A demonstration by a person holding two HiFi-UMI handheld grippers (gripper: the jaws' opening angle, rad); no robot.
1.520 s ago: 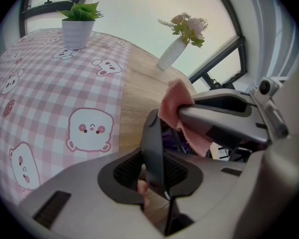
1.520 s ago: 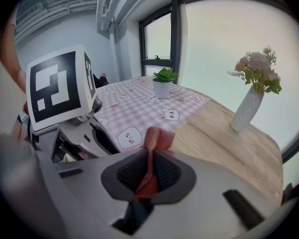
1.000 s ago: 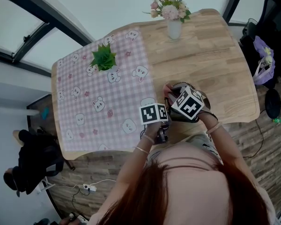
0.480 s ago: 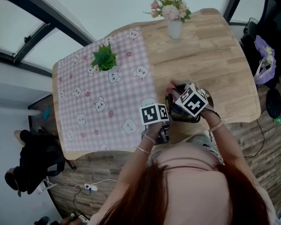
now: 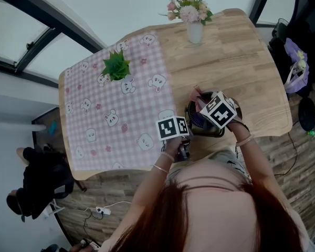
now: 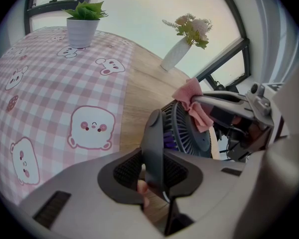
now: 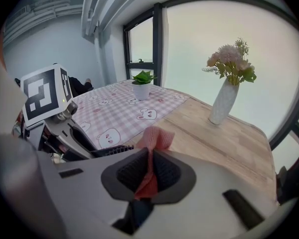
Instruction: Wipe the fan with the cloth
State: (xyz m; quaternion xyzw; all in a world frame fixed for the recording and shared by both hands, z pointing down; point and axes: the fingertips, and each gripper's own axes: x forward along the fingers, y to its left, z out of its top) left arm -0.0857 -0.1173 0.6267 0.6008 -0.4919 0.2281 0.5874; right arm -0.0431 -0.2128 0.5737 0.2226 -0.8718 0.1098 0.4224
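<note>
Right tool [image 7: 149, 172] pinches pink cloth [image 7: 155, 136] on fan [image 6: 187, 131]; wooden table [image 5: 236, 62], checked tablecloth [image 5: 115, 109].

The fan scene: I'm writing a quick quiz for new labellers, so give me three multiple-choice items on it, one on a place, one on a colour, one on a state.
1. Where does the potted plant stand?
A) on the checked tablecloth
B) on bare wood
C) on the floor

2. What colour is the cloth in the right hand-held gripper?
A) blue
B) pink
C) white

3. What state is the left hand-held gripper in?
A) open and empty
B) shut on the fan
C) shut on a vase

Answers:
1 A, since the pot sits on the bear-print checks in the head view.
2 B, since pink fabric sticks out from between the closed jaws.
3 B, since its jaws clamp the fan's dark stand.
</note>
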